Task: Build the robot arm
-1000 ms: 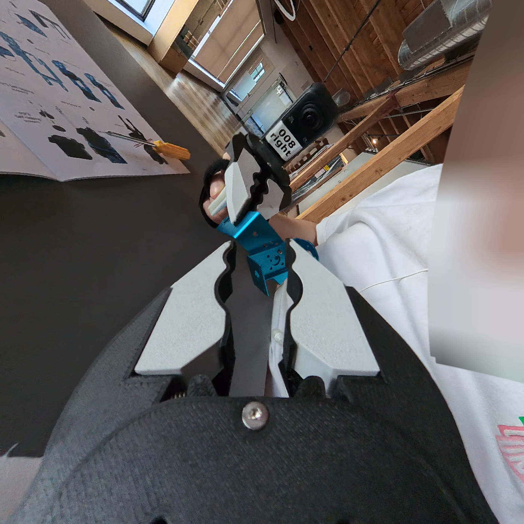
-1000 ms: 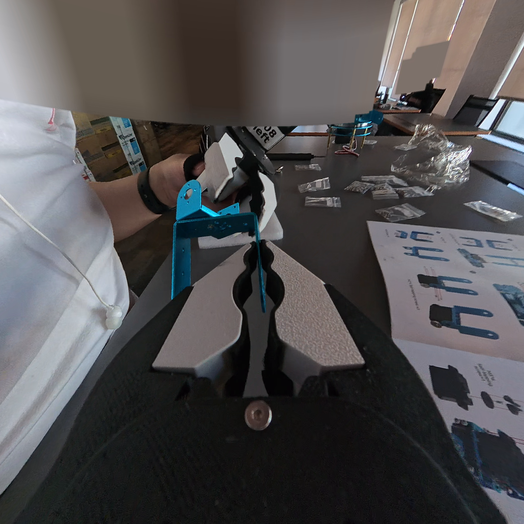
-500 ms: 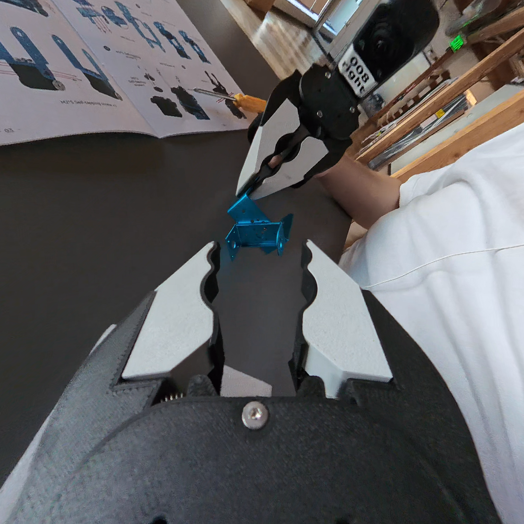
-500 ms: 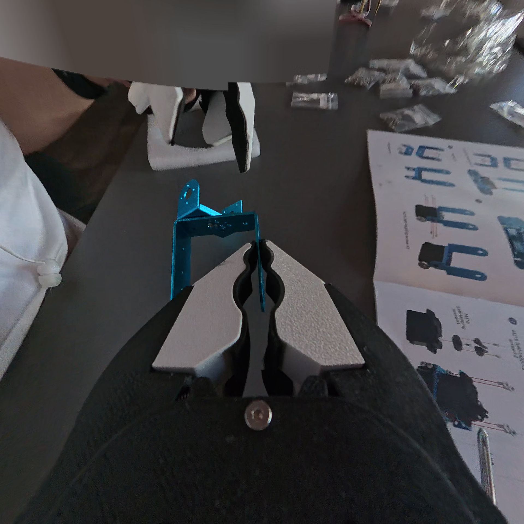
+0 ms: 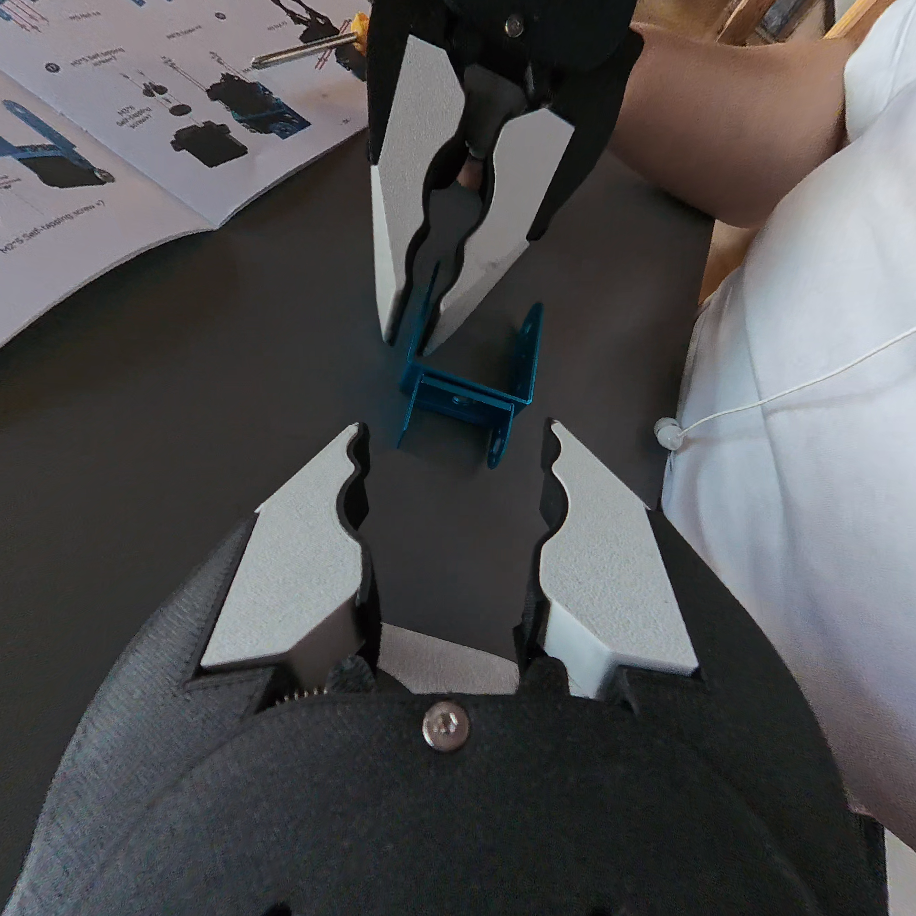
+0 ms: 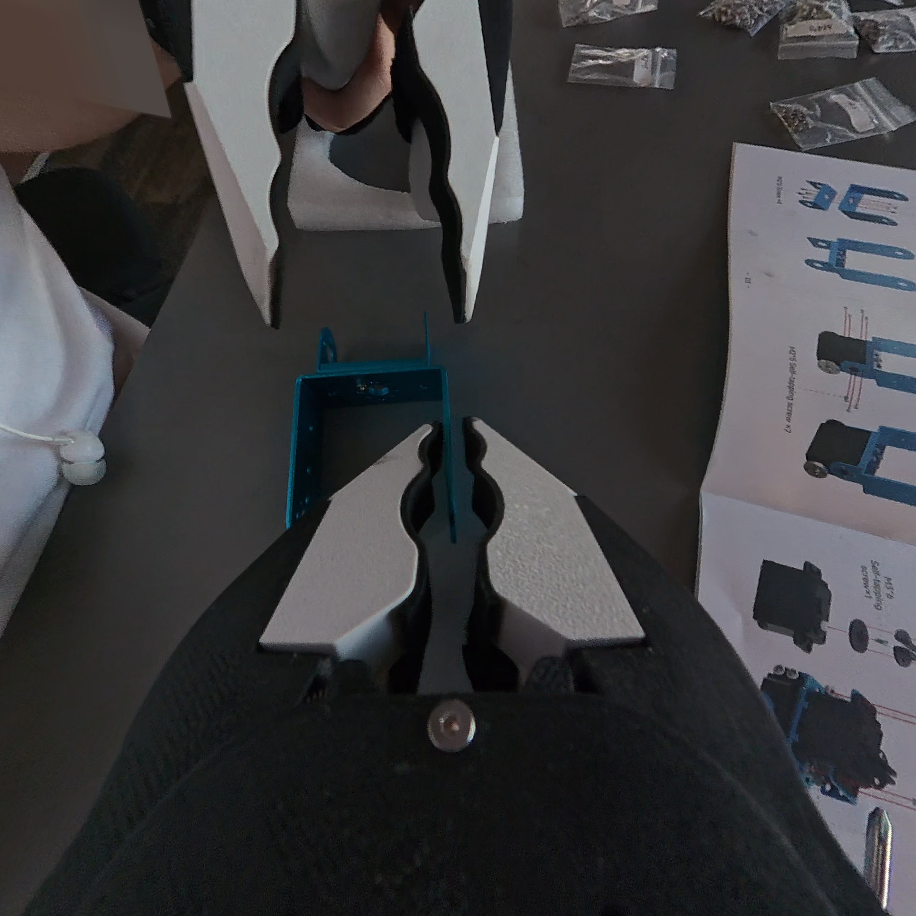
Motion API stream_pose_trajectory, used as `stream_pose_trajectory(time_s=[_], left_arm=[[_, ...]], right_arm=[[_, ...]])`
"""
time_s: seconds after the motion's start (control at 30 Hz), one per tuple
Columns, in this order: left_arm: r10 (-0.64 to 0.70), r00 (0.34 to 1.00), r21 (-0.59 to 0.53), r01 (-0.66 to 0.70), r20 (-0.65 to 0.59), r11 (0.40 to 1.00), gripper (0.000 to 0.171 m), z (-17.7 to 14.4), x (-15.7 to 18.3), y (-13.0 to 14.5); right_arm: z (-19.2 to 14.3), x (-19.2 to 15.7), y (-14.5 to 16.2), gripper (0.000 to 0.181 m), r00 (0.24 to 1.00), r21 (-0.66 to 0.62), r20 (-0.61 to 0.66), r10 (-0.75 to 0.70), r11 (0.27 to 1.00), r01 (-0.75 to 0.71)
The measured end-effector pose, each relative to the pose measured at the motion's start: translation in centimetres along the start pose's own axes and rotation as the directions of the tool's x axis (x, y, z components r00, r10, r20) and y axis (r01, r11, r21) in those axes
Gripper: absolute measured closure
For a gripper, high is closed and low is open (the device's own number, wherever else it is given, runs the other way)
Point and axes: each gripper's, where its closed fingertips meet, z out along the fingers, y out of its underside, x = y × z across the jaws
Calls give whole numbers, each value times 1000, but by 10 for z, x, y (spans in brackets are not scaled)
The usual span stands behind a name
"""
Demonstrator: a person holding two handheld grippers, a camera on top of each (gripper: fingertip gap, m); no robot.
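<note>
Pinching one upright arm of the blue U-shaped metal bracket (image 6: 369, 391), the right gripper (image 6: 450, 426) is clenching that thin plate between its fingers; the bracket is sitting on the dark table (image 6: 619, 347), at 12 o'clock from those fingers. Facing it from the bracket's far side, the left gripper (image 5: 453, 431) is hanging released, jaws spread wide, just short of the bracket and touching nothing. At 3 o'clock an open instruction booklet (image 6: 818, 347) is lying flat, with small clear parts bags (image 6: 622, 67) lying at 1 o'clock and white foam (image 6: 357, 203) at 12.
</note>
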Motion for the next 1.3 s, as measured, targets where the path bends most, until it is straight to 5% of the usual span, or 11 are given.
stream_pose_trajectory(time_s=[0.27, 0.43, 0.57, 0.77, 0.93, 1.13, 1.3], left_arm=[[-92, 993, -4, 92, 73, 996, 101, -6, -3, -3], [-167, 978, -22, 171, 122, 985, 103, -11, 10, -3], [-309, 951, 9, 309, 31, 951, 112, -7, 26, -16], [-529, 849, -91, 526, 0, 845, 129, 7, 28, -14], [-512, 837, -120, 538, 194, 834, 127, 10, 11, -3], [-624, 774, -69, 632, 108, 772, 135, 21, 12, -15], [-615, 779, -78, 625, 121, 777, 140, 25, 5, -14]], right_arm=[[-19, -2, -14, 153, 996, 155, 59, 69, 985, -77], [-47, -22, -2, 115, 974, 194, 173, 148, 964, -181], [-53, -19, 14, 119, 992, 152, 58, 108, 982, -116], [-41, -26, 22, 118, 997, 61, 42, 57, 996, -60], [-38, -25, 22, 117, 999, 55, 8, 48, 997, -48], [-37, -26, 20, 119, 997, 61, 27, 66, 996, -68], [-36, -28, 20, 123, 999, 55, 26, 46, 997, -47]])
